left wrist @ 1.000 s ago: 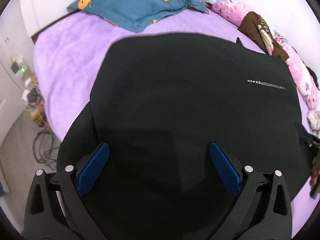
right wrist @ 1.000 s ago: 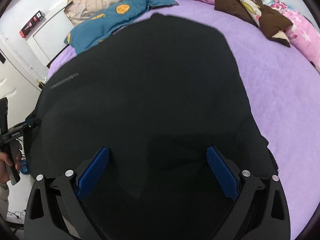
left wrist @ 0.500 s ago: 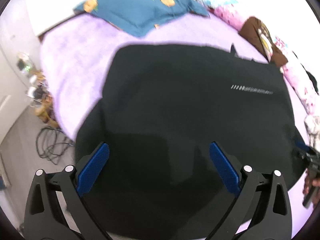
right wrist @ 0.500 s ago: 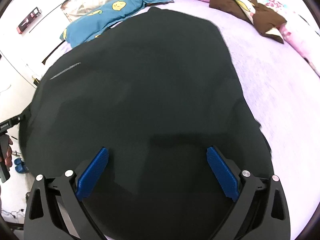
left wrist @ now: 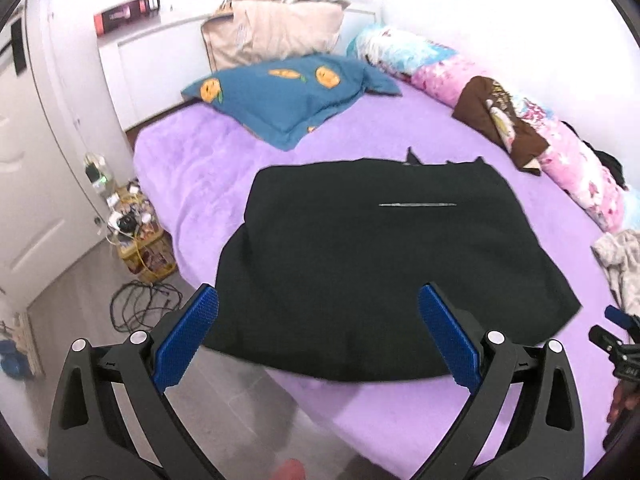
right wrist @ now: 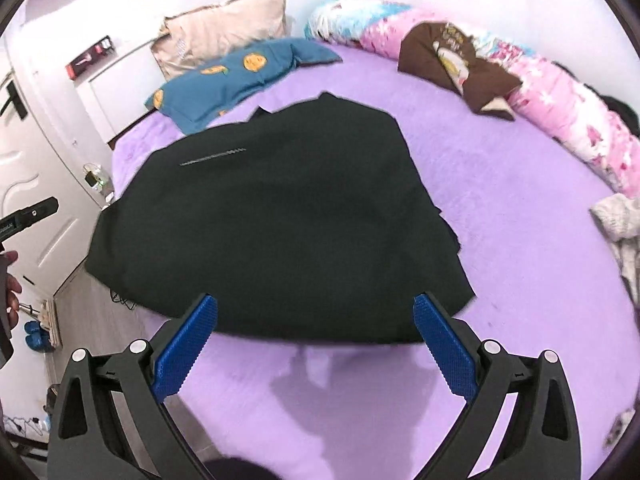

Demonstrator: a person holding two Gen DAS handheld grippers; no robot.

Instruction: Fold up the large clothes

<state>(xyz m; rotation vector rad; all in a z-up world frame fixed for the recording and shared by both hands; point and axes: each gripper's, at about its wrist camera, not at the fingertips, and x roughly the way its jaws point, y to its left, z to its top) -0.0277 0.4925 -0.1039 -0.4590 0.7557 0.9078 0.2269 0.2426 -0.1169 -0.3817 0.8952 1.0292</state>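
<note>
A large black garment (left wrist: 380, 264) (right wrist: 280, 232) lies folded flat on the purple bed (left wrist: 208, 168) (right wrist: 520, 208), with a thin silver stripe (left wrist: 418, 204) (right wrist: 212, 156) on top. Its near left edge hangs slightly over the bed's side. My left gripper (left wrist: 318, 328) hovers open above the garment's near edge, blue pads wide apart and holding nothing. My right gripper (right wrist: 316, 330) is also open, raised over the near edge with bare purple cover below it. Each gripper shows at the edge of the other's view.
A blue pillow (left wrist: 292, 88) and beige pillow (left wrist: 276, 32) lie at the head of the bed. A pink floral bolster (left wrist: 560, 152) and a brown garment (left wrist: 500, 120) line the far side. A pale crumpled cloth (left wrist: 620, 260) lies right. Cables (left wrist: 136, 304) and clutter sit on the floor left.
Both grippers have pulled back and up from the black garment, which now looks smaller and farther away. Both stayed open and empty; the garment stayed flat on the bed.
</note>
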